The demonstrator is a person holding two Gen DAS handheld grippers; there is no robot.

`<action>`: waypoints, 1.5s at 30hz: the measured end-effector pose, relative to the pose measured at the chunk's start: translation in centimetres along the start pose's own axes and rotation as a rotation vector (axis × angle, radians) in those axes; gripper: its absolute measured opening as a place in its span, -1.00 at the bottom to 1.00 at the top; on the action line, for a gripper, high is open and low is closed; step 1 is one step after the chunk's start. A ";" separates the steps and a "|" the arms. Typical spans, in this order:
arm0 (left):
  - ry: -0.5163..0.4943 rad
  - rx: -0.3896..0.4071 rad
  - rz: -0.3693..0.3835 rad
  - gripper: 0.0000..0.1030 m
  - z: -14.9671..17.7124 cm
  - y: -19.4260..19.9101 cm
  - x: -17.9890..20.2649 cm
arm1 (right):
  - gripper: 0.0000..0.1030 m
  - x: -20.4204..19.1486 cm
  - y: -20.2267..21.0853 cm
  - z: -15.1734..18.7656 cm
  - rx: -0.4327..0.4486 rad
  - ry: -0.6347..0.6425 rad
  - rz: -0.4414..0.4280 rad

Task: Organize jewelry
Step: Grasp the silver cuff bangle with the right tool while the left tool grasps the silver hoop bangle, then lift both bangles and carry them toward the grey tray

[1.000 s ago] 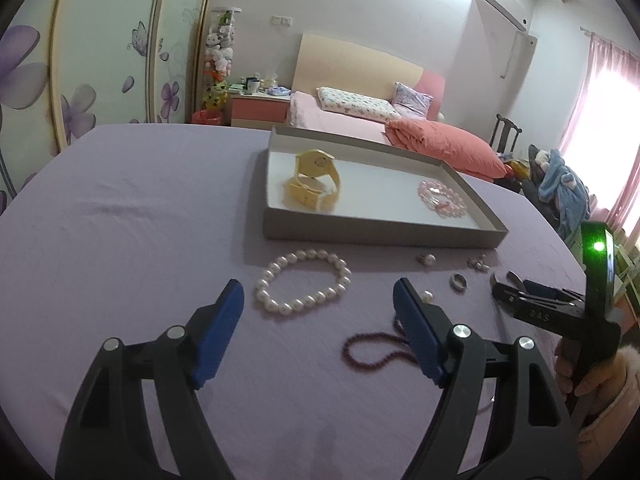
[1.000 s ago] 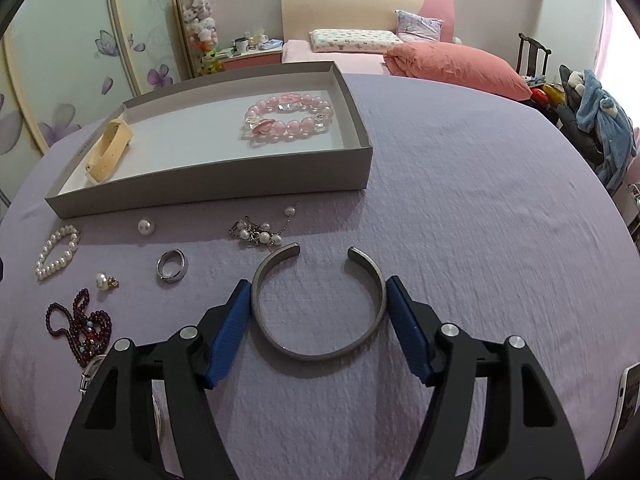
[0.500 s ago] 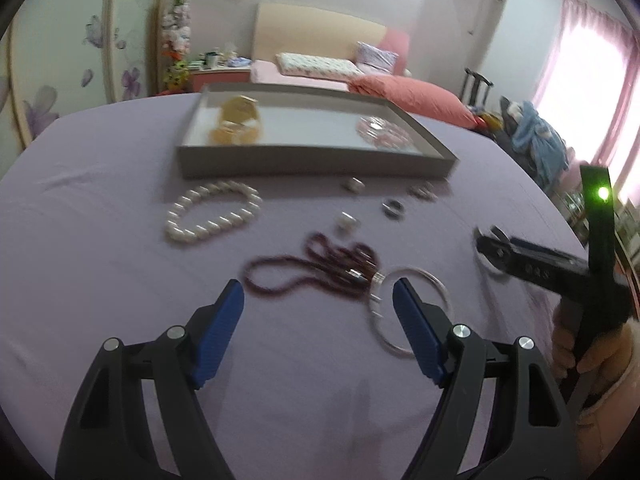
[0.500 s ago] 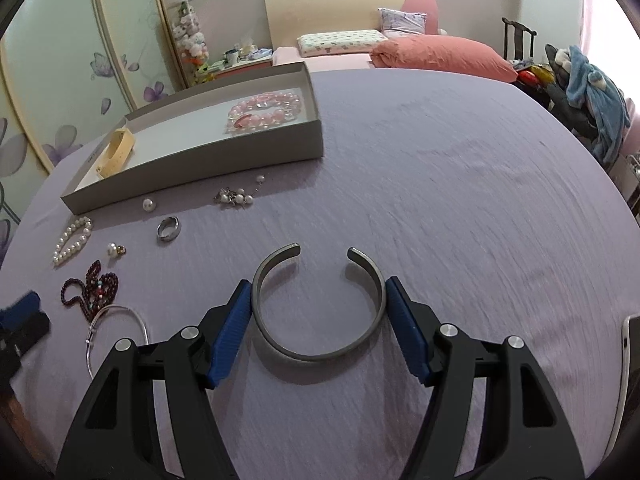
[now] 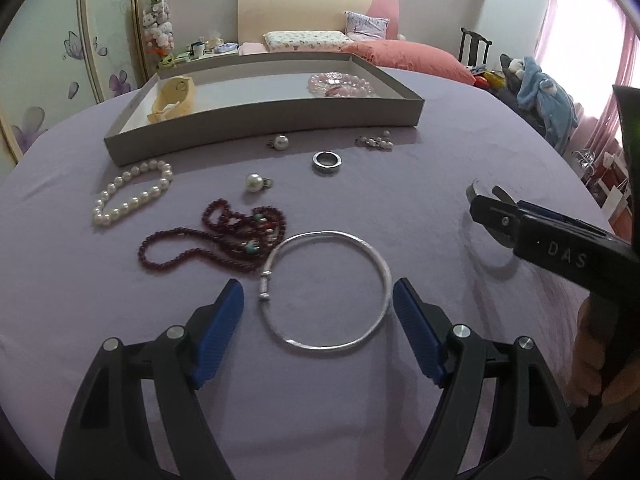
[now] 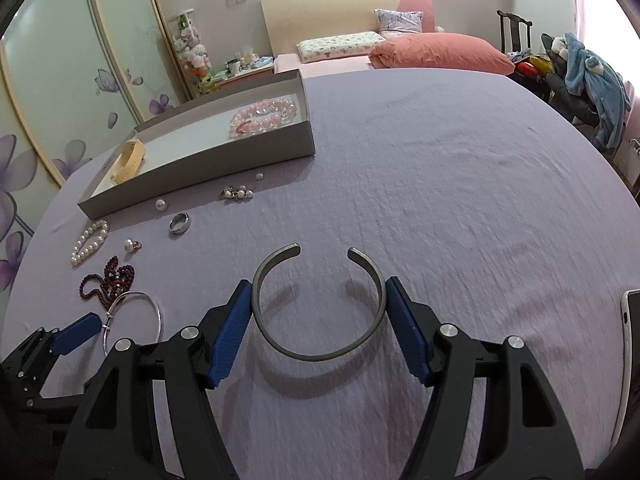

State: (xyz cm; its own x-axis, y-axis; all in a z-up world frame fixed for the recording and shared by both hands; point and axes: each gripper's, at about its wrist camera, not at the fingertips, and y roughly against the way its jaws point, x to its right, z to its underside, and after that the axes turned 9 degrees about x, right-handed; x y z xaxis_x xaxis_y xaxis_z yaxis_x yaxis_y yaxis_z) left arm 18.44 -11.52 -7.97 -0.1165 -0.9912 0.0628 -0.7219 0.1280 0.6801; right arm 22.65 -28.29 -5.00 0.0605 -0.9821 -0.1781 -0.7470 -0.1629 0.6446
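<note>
Holding the grey open cuff bangle (image 6: pixel 318 304) between their blue pads, the right tongs (image 6: pixel 319 326) press on both sides of it, and its shadow falls on the purple cloth (image 6: pixel 460 200) of the desk below. The left tongs (image 5: pixel 318 330) stand wide, one pad on each side of the thin silver bangle (image 5: pixel 326 290), which lies flat on the cloth; the right pad is just beside the bangle, and I cannot tell if it touches.

Just beyond the silver bangle lies the dark red bead necklace (image 5: pixel 212 236), touching its rim. Farther are the pearl bracelet (image 5: pixel 132 192), a pearl earring (image 5: pixel 256 182), the steel ring (image 5: pixel 327 161), a second pearl (image 5: pixel 280 142) and a small pearl cluster (image 5: pixel 374 142).

The grey tray (image 5: pixel 260 130) holds a yellow watch (image 5: pixel 174 98) at its left and a pink bead bracelet (image 5: pixel 340 84) at its right.
</note>
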 end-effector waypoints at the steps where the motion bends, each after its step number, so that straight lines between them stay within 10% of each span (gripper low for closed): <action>1: -0.007 -0.004 -0.004 0.49 -0.1 -0.1 0.3 | 0.30 0.0 0.0 0.1 0.000 -0.001 -0.001; 19: -0.029 0.030 -0.036 0.36 0.0 -0.3 0.7 | 0.30 0.2 0.3 0.6 0.002 -0.018 -0.019; 45: 0.195 0.283 -0.174 0.36 1.2 9.6 -14.3 | 0.30 -5.7 2.4 1.4 0.067 0.093 -0.157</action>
State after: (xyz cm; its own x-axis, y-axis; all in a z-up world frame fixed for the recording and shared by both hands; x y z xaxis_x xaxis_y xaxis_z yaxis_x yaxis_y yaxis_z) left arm 12.35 3.90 -3.15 0.1363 -0.9833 0.1205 -0.8824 -0.0652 0.4660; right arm 19.58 -22.92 -3.48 0.2382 -0.9501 -0.2016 -0.7660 -0.3114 0.5624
